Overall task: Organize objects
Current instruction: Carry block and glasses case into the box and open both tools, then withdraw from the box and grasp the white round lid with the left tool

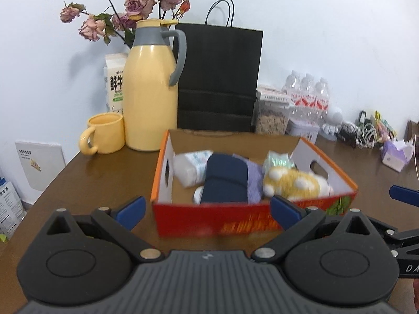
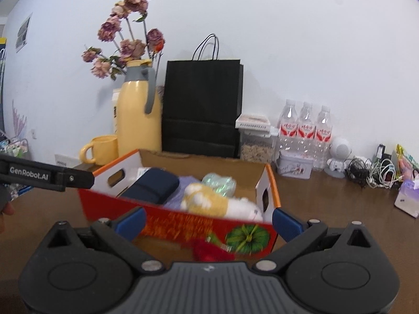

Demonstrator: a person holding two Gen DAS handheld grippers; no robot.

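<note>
Both of my tongs stand spread wide and hold nothing; the left tongs (image 1: 207, 209) and the right tongs (image 2: 208, 221) each face the red cardboard box (image 1: 251, 221) from its near long side, with the blue pads apart and clear of the wall. The box sits on the brown tabletop (image 1: 104, 178), its long axis running left to right across my view; it lies straight ahead of both tongs and just beyond the fingertips. Inside it lie a navy case (image 1: 226, 180), a yellow and white plush toy (image 1: 293, 183), a white packet (image 1: 192, 168) and a green wrapped item (image 1: 279, 158), all below the rim. The left tongs look squarely at the middle of the near wall; the right tongs sit toward the box's right end; I judge both about equally near. Any next reach goes forward and over the near wall; the navy case lies nearest the left tongs, the plush toy nearest the right.
</note>
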